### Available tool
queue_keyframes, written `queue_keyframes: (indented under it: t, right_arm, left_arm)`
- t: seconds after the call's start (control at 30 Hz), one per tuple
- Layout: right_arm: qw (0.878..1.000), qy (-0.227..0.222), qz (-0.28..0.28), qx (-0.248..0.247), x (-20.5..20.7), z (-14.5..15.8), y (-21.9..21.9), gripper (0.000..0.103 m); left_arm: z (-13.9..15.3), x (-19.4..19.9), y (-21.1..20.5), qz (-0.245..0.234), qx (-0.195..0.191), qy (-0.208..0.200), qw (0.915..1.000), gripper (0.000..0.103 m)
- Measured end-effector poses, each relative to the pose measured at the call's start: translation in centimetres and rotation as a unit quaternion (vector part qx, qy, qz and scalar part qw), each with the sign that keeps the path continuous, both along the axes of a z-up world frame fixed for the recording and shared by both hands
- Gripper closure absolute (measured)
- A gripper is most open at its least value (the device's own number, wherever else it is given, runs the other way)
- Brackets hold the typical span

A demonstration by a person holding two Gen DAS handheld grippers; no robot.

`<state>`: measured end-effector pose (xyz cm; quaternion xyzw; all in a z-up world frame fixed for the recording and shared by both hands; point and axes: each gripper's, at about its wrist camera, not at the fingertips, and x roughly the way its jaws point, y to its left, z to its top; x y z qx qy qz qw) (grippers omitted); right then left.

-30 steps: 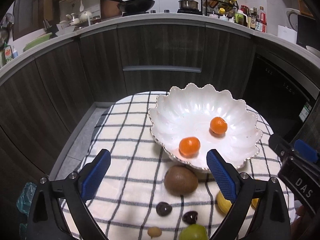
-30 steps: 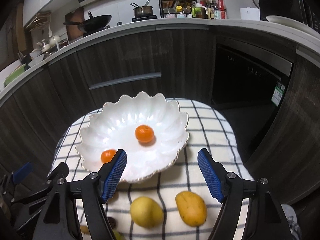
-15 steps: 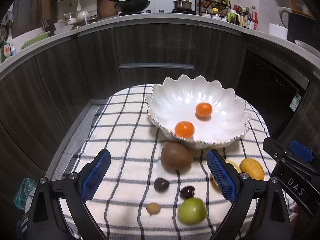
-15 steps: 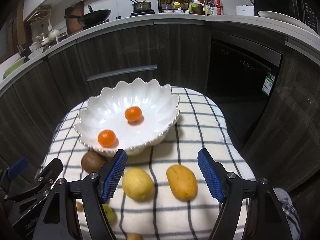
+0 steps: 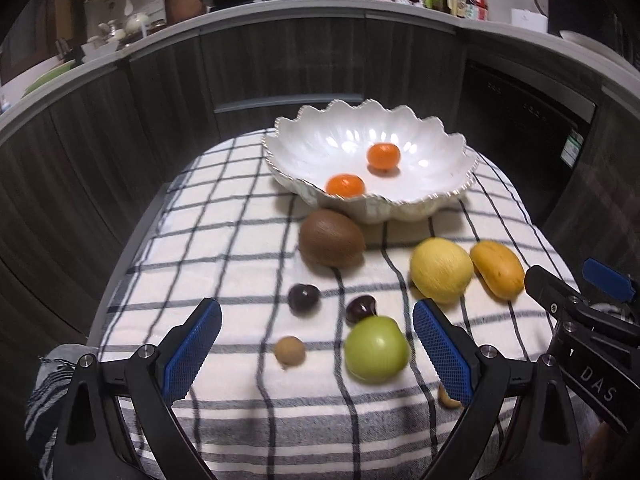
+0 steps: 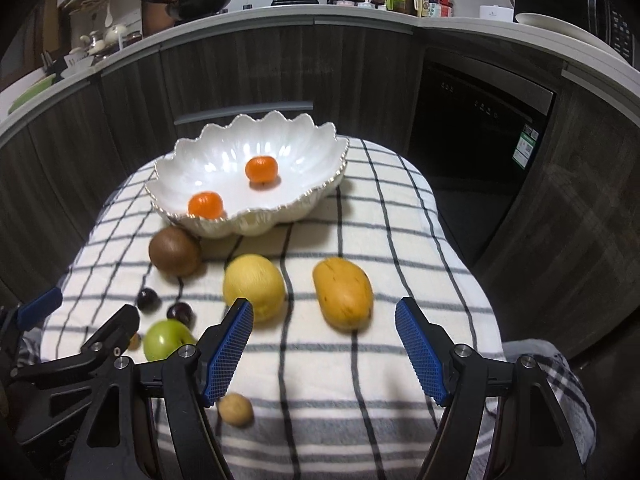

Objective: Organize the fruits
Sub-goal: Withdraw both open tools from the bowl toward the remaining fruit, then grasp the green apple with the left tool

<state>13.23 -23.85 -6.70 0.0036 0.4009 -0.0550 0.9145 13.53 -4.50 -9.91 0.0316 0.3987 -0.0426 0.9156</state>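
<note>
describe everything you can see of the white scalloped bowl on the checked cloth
The white scalloped bowl is wide and shallow, with a glossy, ceramic-looking inside and a wavy petal-like rim that seems edged in a thin metallic line. It sits upright at the far end of the black-and-white checked cloth. Two small orange mandarins lie apart inside it, one central, one by the near rim. A brown kiwi lies close against its near side; contact is unclear. No gripper touches it.

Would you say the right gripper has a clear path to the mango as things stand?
Probably yes: the right gripper is open and empty, the mango lies just ahead between its fingers' line, with only bare cloth between.
</note>
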Motion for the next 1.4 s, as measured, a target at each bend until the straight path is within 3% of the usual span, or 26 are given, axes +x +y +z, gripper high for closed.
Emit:
queue_keyframes:
  t: [0.6,0.8,1.1,1.3,1.4]
  right_arm:
    - [0.998,0.053,-0.037,0.007,0.5,-4.1,-3.0,0.029]
    - [0.997,0.068,-0.038,0.008,1.0,-4.9,-3.0,0.029]
    - [0.996,0.080,-0.040,0.012,1.3,-5.4,-3.1,0.029]
    - [0.996,0.079,-0.040,0.010,1.3,-5.4,-3.0,0.029]
    - [0.996,0.078,-0.042,0.011,1.3,-5.4,-3.0,0.029]
  left_arm:
    - [-4.0,0.9,-2.5,-0.029,0.003,0.033,0.9990,0.006]
    - [-5.7,1.5,-2.9,-0.033,0.003,0.060,0.9977,0.022]
    - [-6.7,1.8,-3.6,-0.044,0.003,0.070,0.9966,0.034]
    - [-6.9,1.8,-3.8,-0.048,0.006,0.067,0.9966,0.053]
    - [-6.9,1.6,-4.0,-0.049,0.010,0.066,0.9966,0.055]
